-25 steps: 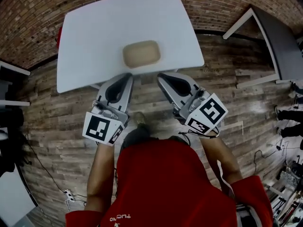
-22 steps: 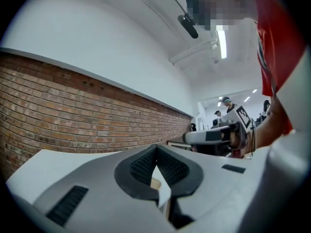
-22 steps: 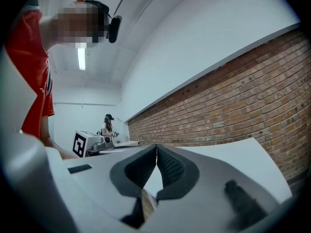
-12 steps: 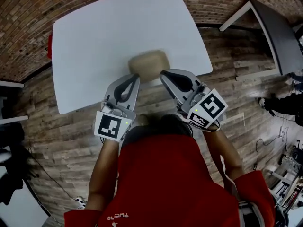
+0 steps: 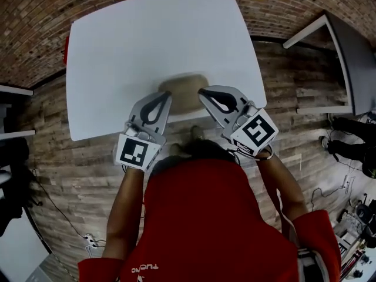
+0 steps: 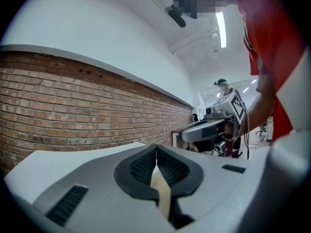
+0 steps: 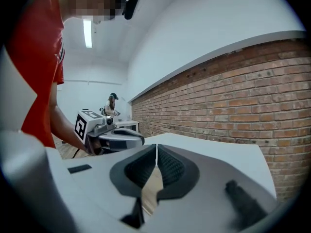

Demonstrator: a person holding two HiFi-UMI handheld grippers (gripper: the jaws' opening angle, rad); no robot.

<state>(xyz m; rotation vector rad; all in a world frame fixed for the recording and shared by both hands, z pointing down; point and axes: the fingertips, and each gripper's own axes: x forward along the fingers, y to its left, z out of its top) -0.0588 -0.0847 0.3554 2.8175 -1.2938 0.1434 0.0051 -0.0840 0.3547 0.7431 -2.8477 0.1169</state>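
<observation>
Red brick wall (image 5: 35, 16) and plank floor (image 5: 294, 69) are framing a white table (image 5: 153, 34). A tan oblong bowl (image 5: 182, 89) is lying on it near the front edge, blurred in the head view. The left gripper (image 5: 165, 94) is hovering at the bowl's left end, its jaws pressed together with nothing between them. The right gripper (image 5: 202, 91) is hanging at the bowl's right end, its jaws likewise closed and empty. Whether either tip is touching the bowl cannot be told. A person in a red shirt (image 5: 205, 216) is holding both grippers, tips pointing toward the table.
</observation>
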